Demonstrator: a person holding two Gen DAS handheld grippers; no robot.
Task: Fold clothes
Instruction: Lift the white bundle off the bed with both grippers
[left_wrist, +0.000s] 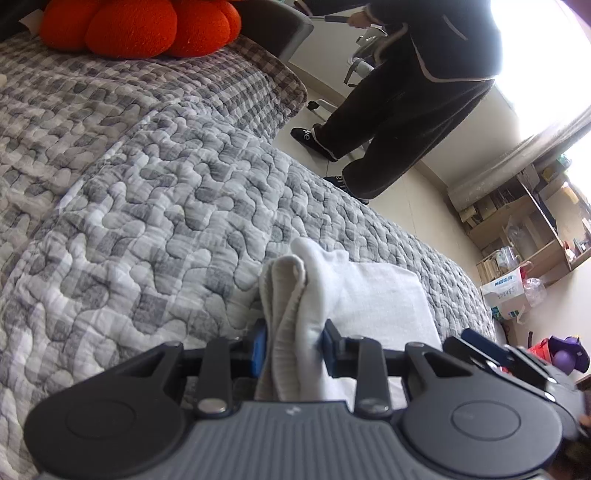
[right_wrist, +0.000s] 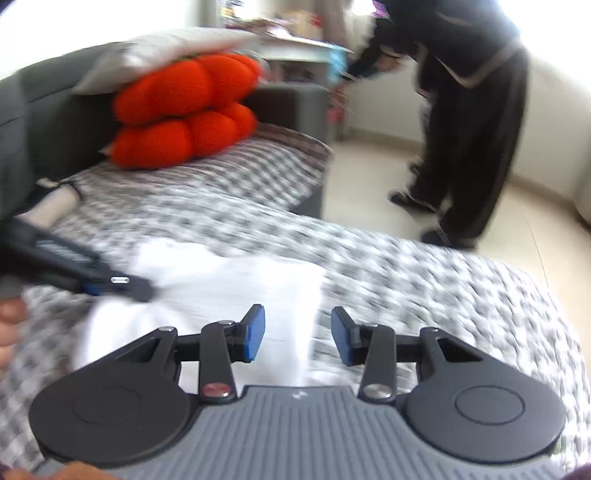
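Left wrist view: the left tongs pinch a bunched fold of soft white garment lying on the bed's puckered grey quilt. Right wrist view, blurred: the right tongs gape above the cloth.

Home — quilted bed, orange cushion

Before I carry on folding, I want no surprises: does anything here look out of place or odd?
Nothing looks damaged or spilled. The left gripper is shut on a bunched fold of the white garment, which lies on the grey quilt. The right gripper is open above it. The right wrist view is motion-blurred.
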